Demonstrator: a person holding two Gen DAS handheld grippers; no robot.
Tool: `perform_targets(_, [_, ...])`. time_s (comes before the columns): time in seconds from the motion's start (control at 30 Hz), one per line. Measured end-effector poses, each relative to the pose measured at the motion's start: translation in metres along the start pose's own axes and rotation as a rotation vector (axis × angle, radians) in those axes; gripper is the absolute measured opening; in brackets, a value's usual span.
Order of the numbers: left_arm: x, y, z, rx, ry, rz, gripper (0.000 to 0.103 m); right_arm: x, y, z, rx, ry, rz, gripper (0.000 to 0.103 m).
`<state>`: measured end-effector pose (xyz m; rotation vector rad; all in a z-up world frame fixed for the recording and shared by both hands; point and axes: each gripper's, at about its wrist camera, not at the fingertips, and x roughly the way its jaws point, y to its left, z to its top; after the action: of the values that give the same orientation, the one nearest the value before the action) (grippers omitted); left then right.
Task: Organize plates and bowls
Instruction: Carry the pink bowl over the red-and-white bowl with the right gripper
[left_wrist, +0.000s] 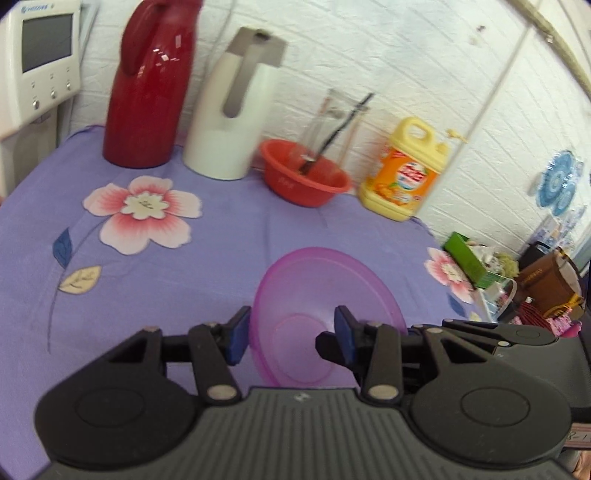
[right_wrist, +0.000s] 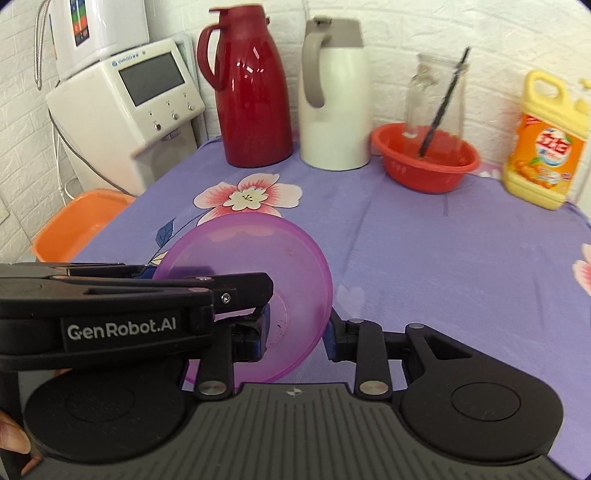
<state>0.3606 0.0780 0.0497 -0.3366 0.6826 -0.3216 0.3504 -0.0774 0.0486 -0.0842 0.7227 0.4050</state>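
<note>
A: Purple bowl (right_wrist: 255, 291) is tipped on edge above the surface (right_wrist: 424, 251), which is covered with a purple flowered cloth. Both tools are at it. In the right wrist view the right gripper (right_wrist: 295, 332) has its blue pads either side of the bowl wall near the base, one pad inside, one outside.

B: Closed on it?

A: The pads look pressed to the wall, so I judge the right fingers narrow and holding the bowl. The left gripper (left_wrist: 291, 332) is less sure. In its own view the bowl (left_wrist: 325, 314) sits between its pads with a gap showing on the left side. From the right view its upper finger lies across the bowl's mouth. Fingers part-way wide; I cannot tell if they bear on the rim.

B: Step in hand?

A: Looks like a two-tool carry or a handover of one bowl. No plates or other stackable bowls in either view, only the red bowl (right_wrist: 424, 162) with a glass jar (right_wrist: 436, 99) in it, at the back near the two jugs.

B: Next move?

A: One tool must take full hold before the other lets go. Then level the bowl and set it down. Thin plastic, slippery; a weak pinch on the wall could let it swing.
</note>
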Motion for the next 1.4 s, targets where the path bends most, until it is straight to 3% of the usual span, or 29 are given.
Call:
perform_targets(0.23, [-0.02,-0.074,-0.048,0.072,0.025,-0.095,0.042,-0.074,-0.032,-0.053,0.031,-0.025,-0.078,0.06])
perform_targets(0.47, [-0.013,-0.128,-0.099,0.157,0.103,-0.138,0.042,-0.11,-0.063,-0.111,0.095,-0.01,-0.125,0.06])
perform_targets(0.73, [-0.008,-0.141,-0.127,0.21,0.126,-0.107,0.042,-0.112,-0.07,-0.144,0.098,-0.017,-0.117,0.061])
perform_targets(0.97, [-0.012,-0.144,-0.135,0.271,0.084,-0.057,0.042,-0.114,-0.063,-0.156,0.018,-0.066,-0.147,0.065])
perform_targets(1.07, [-0.017,-0.143,-0.132,0.277,0.052,-0.046,0.054,-0.122,-0.07,-0.158,0.058,-0.106,-0.135,0.071])
perform_targets(1.13, [-0.021,-0.143,-0.13,0.277,0.032,-0.051,0.064,-0.129,-0.075,-0.16,0.099,-0.136,-0.132,0.081])
perform_targets(1.27, [-0.032,-0.141,-0.128,0.271,-0.002,-0.04,0.069,-0.148,-0.081,-0.168,0.179,-0.206,-0.148,0.102])
perform_targets(1.4, [-0.037,-0.137,-0.127,0.247,-0.032,-0.042,0.072,-0.162,-0.078,-0.187,0.237,-0.275,-0.177,0.103])
